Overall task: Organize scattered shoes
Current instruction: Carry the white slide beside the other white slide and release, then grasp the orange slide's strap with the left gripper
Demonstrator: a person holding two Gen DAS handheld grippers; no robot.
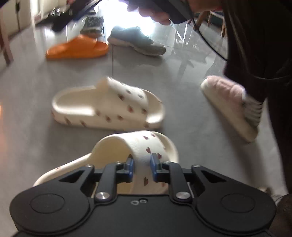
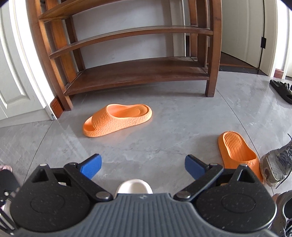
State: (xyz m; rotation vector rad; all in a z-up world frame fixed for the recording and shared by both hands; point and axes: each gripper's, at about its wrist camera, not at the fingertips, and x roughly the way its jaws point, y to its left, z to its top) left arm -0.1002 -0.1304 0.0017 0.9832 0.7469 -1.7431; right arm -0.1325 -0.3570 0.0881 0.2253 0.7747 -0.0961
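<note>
My left gripper (image 1: 142, 164) is shut on the strap of a cream slipper with red hearts (image 1: 144, 145), held just above the floor. Its matching cream slipper (image 1: 107, 105) lies on the floor beyond it. My right gripper (image 2: 143, 164) is open and empty above the grey floor, facing a wooden shoe rack (image 2: 138, 73) with bare shelves. One orange slipper (image 2: 116, 120) lies in front of the rack, another orange slipper (image 2: 239, 155) lies at the right. A cream shoe tip (image 2: 134, 187) shows just under the right gripper.
A grey sneaker (image 1: 136, 42) and an orange slipper (image 1: 78, 48) lie farther off in the left wrist view, with dark shoes (image 1: 60, 16) behind. A person's pink furry slipper (image 1: 230, 105) stands at the right. A grey sneaker (image 2: 277, 162) and black sandal (image 2: 282, 89) lie at the right.
</note>
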